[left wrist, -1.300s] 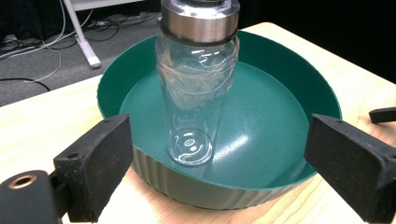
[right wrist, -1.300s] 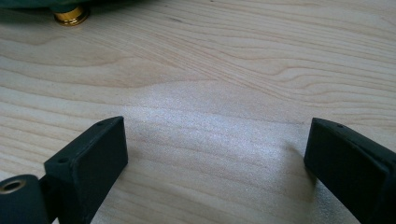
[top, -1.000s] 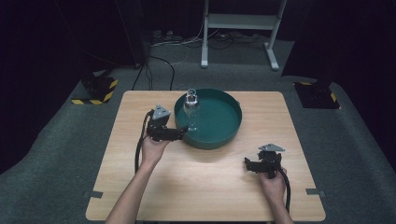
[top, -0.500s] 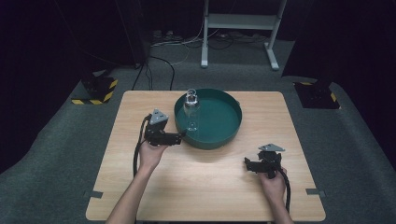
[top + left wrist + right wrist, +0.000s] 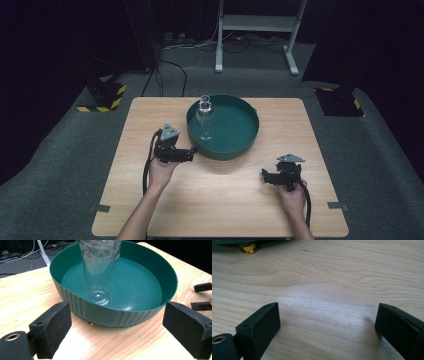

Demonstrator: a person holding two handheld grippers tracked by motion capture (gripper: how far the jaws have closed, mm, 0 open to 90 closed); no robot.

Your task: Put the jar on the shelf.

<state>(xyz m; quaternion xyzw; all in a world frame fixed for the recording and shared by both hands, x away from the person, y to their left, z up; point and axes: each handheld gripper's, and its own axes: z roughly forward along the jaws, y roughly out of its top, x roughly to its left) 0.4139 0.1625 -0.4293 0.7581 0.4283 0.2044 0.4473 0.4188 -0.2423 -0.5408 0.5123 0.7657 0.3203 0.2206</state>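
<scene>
Clear plastic bottle (image 5: 204,119) stands upright inside the green bowl (image 5: 239,148), near its left wall, cap end up. Nothing is touching it, so it's parked there, not held.

Left gripper (image 5: 190,151) sits level just outside the bowl's left-front rim, jaws wide apart and empty. In the left gripper view the bowl wall (image 5: 107,312) and the bottle (image 5: 100,277) sit between the two pads, well beyond them. Looks like it's lined up on the bottle but standing off, probably because the rim blocks a low approach.

Right gripper (image 5: 267,176) rests low over the counter (image 5: 225,200) at front right, well apart from the bowl. Jaws also wide and empty; the right gripper view has bare wood (image 5: 324,302) between the pads and a small brass foot (image 5: 249,248) under the bowl edge at top left. Reads as idle, out of the way.

Versus a second ago:
- left gripper has backed off slightly toward the person; it was up against the rim by the bottle, now there's a gap
- bottle and bowl unchanged
- right gripper hasn't moved
</scene>
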